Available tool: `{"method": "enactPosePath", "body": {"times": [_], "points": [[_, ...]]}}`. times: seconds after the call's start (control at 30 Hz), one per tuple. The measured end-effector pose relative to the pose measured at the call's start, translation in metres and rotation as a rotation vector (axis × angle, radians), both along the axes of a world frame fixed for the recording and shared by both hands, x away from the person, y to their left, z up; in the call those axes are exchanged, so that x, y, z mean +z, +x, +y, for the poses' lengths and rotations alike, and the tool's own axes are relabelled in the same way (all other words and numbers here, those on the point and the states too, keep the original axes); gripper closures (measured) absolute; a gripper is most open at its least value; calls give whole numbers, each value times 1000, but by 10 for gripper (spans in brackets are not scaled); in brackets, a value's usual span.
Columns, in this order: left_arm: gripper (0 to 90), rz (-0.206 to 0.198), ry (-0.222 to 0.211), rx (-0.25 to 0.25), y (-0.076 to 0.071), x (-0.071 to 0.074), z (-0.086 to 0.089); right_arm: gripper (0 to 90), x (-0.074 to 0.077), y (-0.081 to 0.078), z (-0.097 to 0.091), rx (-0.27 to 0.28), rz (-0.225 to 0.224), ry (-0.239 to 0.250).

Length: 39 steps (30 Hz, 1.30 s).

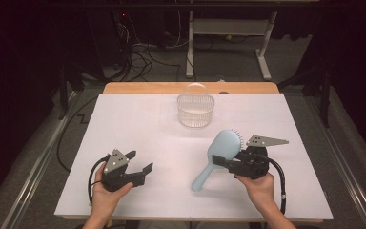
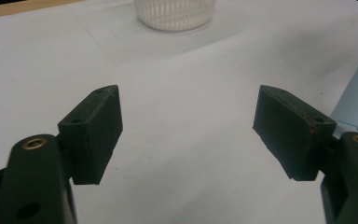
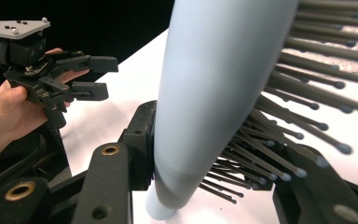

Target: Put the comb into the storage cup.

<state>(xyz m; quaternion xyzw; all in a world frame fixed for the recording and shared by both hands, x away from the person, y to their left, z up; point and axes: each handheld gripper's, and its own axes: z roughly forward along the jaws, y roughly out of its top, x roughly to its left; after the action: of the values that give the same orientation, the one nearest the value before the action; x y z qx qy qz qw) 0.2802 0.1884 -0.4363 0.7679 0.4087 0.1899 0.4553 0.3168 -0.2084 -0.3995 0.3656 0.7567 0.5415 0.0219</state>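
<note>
High view shows your right gripper [image 1: 232, 162] clamped on the light blue hairbrush [image 1: 221, 152] at the lower part of its head, near the neck, with the handle end pointing down toward the table [image 1: 138, 124] and toward you. Right gripper view confirms the hold: one jaw bears on the smooth back of the brush, the other sits among the bristles [image 3: 279, 154]. Your left gripper [image 1: 136, 168] is spread wide and carries nothing, held low over the table well apart from the brush. A clear ribbed basket [image 1: 196, 109] stands upright at the far middle of the table. In my judgement the brush is light and rigid, but its plastic back is slick and the bristles yield under pressure, so the present hold may pivot. The neck or handle would offer firmer, flatter purchase.
</note>
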Motion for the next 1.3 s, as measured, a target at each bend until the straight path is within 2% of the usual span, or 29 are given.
{"method": "enactPosePath", "body": {"times": [0.3, 0.43, 0.73, 0.87, 1.03, 1.3], "points": [[247, -34, -19, 64, 1, -5, 21, 546, 2, 2, -1, -8, 3, -7], [246, -56, -14, 101, 0, -8, 30, 546, 4, 3, 0, -10, 4, -19], [246, -59, -36, 145, 1, -16, 45, 546, 12, 9, -2, -30, -11, -41], [245, -60, -42, 153, 1, -18, 48, 547, 18, 12, -4, -40, -20, -50], [246, -75, -10, 165, 1, -21, 48, 547, 26, 15, -8, -54, -31, -61], [246, -77, -23, 176, -1, -23, 52, 547, 31, 22, -9, -57, -34, -70]]}}
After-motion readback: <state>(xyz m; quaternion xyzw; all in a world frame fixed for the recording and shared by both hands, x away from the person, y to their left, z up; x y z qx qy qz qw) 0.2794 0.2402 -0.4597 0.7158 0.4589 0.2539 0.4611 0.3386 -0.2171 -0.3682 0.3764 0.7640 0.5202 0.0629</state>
